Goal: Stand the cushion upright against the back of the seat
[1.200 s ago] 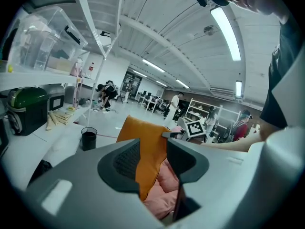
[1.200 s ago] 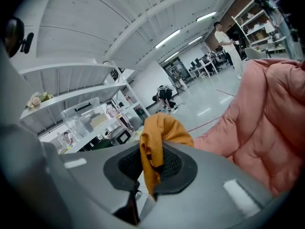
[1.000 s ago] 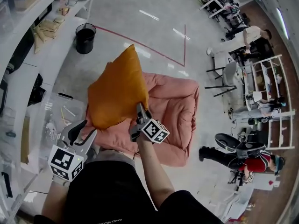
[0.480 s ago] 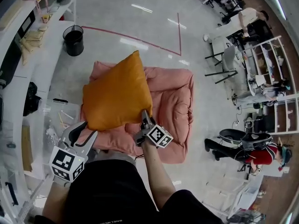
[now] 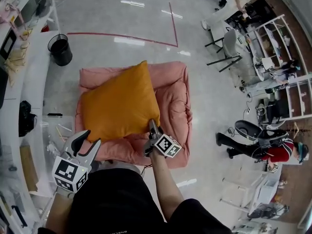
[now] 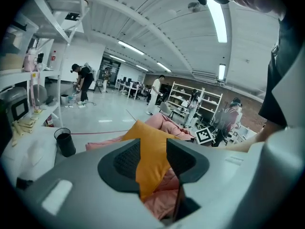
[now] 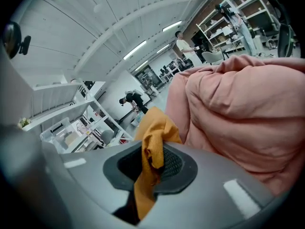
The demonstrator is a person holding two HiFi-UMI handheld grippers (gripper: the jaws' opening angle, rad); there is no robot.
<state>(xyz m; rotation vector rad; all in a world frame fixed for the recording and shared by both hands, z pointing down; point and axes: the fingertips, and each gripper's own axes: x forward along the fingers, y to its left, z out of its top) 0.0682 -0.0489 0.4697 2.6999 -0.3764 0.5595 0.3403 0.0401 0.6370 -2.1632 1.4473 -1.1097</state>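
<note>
One corner carries everything here: the orange cushion (image 5: pixel 117 106) hangs slanted over the pink seat (image 5: pixel 173 101). Its far corner points away toward the seat's far rim (image 5: pixel 122 72), which I take to be the back. Its near right corner is pinched in the right gripper (image 5: pixel 153 128). The cushion's long diagonal therefore runs from that gripper away and slightly leftward across the seat.

In the right gripper view the fingers (image 7: pixel 176 168) stand narrow, clamped on a bunched fold of the orange fabric (image 7: pixel 151 147), with the pink padding (image 7: pixel 238 109) just beside them.

The left gripper (image 5: pixel 90 139) sits at the cushion's near left edge. Its fingers (image 6: pixel 186 159) are spread wide, and the cushion (image 6: pixel 150 156) shows in the gap between them. Whether they touch the fabric I cannot tell.

Judging by this, the right hand does the carrying. The coming move turns on swinging the far corner up so the cushion leans on the back, and the left hand is well placed to steady the lower edge.
</note>
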